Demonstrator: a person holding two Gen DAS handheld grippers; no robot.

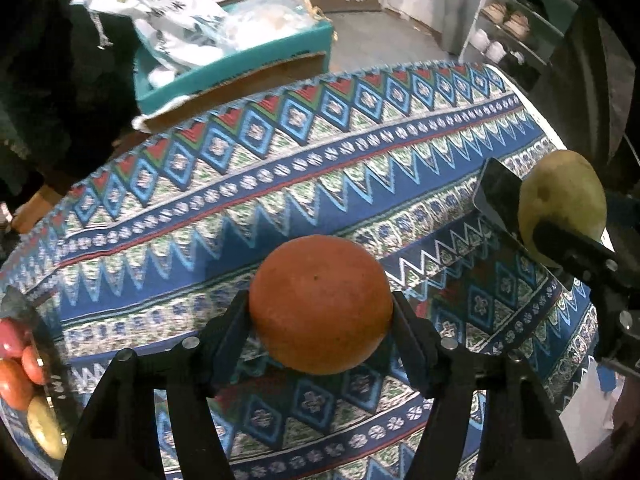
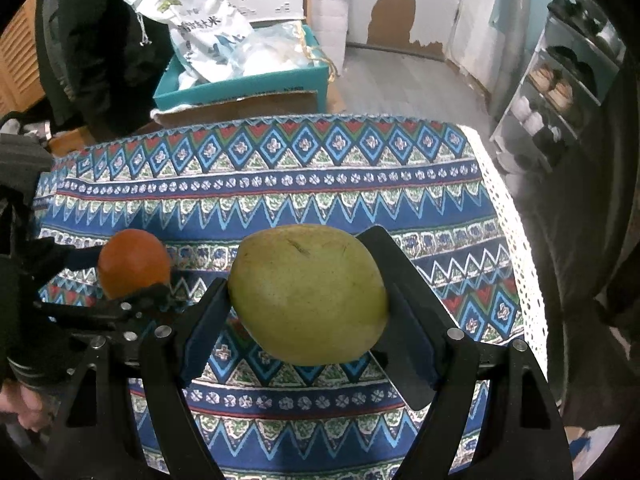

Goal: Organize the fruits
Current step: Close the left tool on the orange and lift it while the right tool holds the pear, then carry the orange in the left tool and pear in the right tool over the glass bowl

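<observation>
My left gripper (image 1: 320,312) is shut on an orange (image 1: 320,304) and holds it above the patterned tablecloth (image 1: 280,184). My right gripper (image 2: 308,296) is shut on a yellow-green mango (image 2: 308,292), also held above the cloth. In the left wrist view the mango (image 1: 560,200) and right gripper (image 1: 536,216) show at the right. In the right wrist view the orange (image 2: 134,262) and left gripper (image 2: 132,276) show at the left. A container with several red, orange and yellow fruits (image 1: 20,380) sits at the lower left edge.
A teal cardboard box (image 2: 240,88) with white plastic bags (image 2: 200,24) stands beyond the table's far edge. A shelf with bowls (image 2: 560,92) stands at the right. A person in dark clothes (image 2: 92,40) stands at the far left.
</observation>
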